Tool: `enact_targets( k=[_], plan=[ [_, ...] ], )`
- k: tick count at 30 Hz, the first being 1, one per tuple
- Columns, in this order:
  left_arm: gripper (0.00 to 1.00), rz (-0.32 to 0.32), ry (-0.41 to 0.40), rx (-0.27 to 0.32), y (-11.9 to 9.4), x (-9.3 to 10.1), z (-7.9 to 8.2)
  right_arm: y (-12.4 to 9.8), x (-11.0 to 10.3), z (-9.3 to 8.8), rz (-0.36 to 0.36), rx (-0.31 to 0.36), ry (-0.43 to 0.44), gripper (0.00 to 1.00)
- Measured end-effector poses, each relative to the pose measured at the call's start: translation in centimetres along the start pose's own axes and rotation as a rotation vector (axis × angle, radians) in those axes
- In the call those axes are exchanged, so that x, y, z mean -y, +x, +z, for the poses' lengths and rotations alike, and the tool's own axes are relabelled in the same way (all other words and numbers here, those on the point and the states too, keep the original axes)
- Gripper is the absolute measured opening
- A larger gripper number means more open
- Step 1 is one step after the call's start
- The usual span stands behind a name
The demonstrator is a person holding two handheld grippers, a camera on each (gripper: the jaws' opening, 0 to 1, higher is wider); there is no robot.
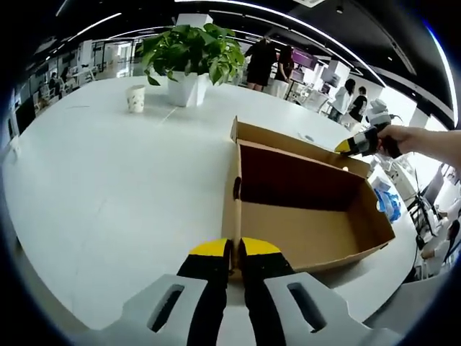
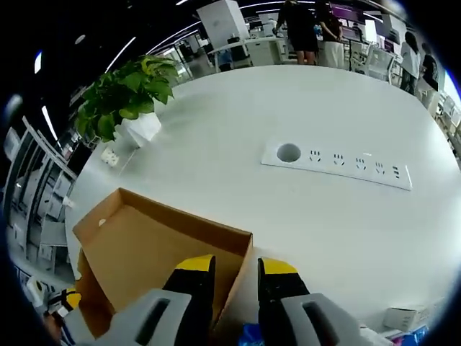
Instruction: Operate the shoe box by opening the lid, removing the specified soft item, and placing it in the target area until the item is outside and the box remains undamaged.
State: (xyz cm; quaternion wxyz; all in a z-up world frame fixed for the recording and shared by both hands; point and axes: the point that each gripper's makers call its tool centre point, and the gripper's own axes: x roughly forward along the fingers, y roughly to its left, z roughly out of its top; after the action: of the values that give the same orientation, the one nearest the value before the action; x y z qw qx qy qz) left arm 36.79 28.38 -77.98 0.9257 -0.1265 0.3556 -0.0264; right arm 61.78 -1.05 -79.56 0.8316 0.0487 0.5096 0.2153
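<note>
Left gripper view: my left gripper point(image 1: 235, 249) pinches the shoe box point(image 1: 302, 209) near wall; right gripper point(image 2: 236, 268) straddles the far wall, perhaps gripping. Light, crushable cardboard; hold edges gently.

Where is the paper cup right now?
In the left gripper view, the paper cup stands on the white table, far from the cardboard box, just left of the potted plant.
</note>
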Motion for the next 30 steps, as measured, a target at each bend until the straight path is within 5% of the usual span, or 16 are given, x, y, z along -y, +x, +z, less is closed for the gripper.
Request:
enact_targets(
  k=[5,12,30],
  plan=[
    [0.03,0.001,-0.006,-0.007,0.0,0.1,-0.1,0.4,0.3,-0.3,-0.008,-0.045,0.031,0.17],
    [0.03,-0.001,-0.023,-0.007,-0.1,0.3,-0.2,0.6,0.6,-0.8,-0.001,-0.1,0.1,0.02],
    [0.03,-0.001,-0.038,-0.008,-0.1,0.4,-0.2,-1.3,0.2,-0.2,0.001,-0.061,0.078,0.0]
  ],
)
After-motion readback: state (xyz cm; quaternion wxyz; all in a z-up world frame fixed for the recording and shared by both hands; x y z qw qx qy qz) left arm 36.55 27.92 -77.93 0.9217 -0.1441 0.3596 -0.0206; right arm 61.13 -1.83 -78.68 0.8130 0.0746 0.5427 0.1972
